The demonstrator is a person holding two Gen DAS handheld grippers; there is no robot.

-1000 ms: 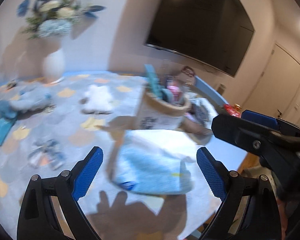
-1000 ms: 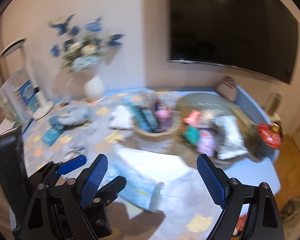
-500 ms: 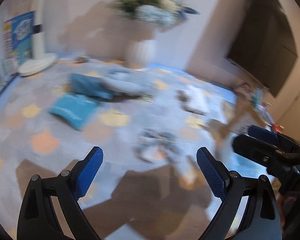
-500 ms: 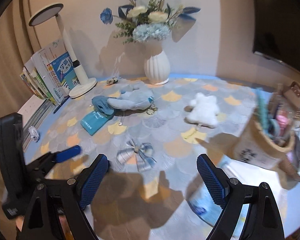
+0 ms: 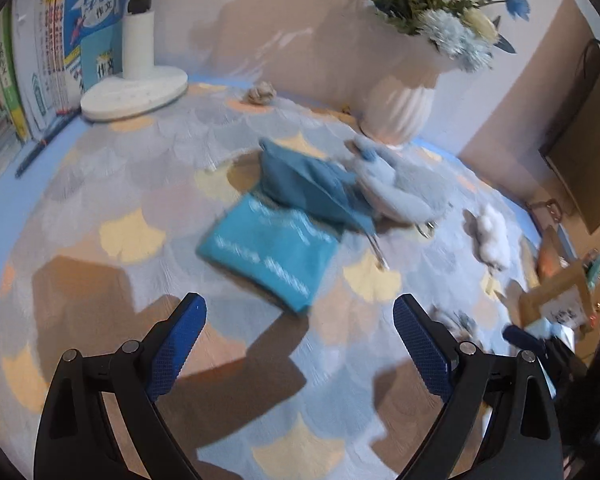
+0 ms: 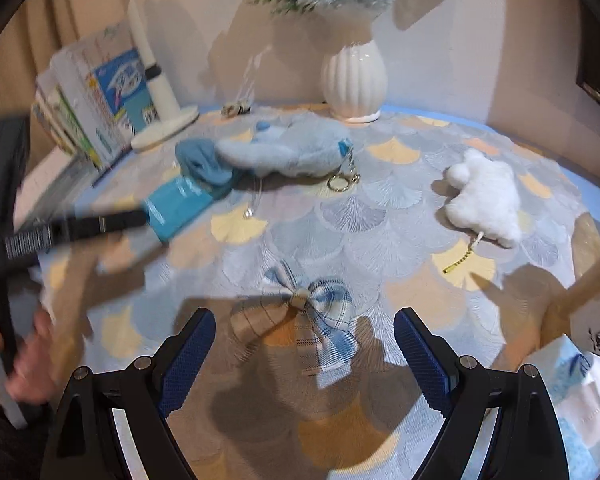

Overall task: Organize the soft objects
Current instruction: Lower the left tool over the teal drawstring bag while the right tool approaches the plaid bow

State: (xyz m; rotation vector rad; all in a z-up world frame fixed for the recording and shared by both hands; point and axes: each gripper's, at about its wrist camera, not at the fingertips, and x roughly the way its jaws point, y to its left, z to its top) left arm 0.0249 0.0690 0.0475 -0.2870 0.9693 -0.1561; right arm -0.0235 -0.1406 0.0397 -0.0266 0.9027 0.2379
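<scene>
My left gripper [image 5: 300, 340] is open and empty, just short of a teal soft pouch [image 5: 272, 250] on the patterned cloth. A dark blue cloth [image 5: 308, 184] and a light blue plush [image 5: 396, 188] lie behind the pouch. My right gripper [image 6: 304, 352] is open and empty, with a plaid bow [image 6: 312, 308] lying between its fingertips. In the right wrist view the light blue plush [image 6: 288, 150] and teal pouch [image 6: 176, 204] lie at the back left, and a white plush [image 6: 484, 196] lies at the right.
A white vase [image 6: 354, 80] with flowers stands at the back wall. A lamp base [image 5: 134, 94] and upright books [image 5: 60, 40] stand at the left. A paper basket [image 5: 560, 300] stands at the right. The left gripper also shows in the right wrist view [image 6: 72, 228].
Both grippers have swung left, away from the basket and the blue packet, and moved in closer. The left now faces the teal pouch, the right the plaid bow.
</scene>
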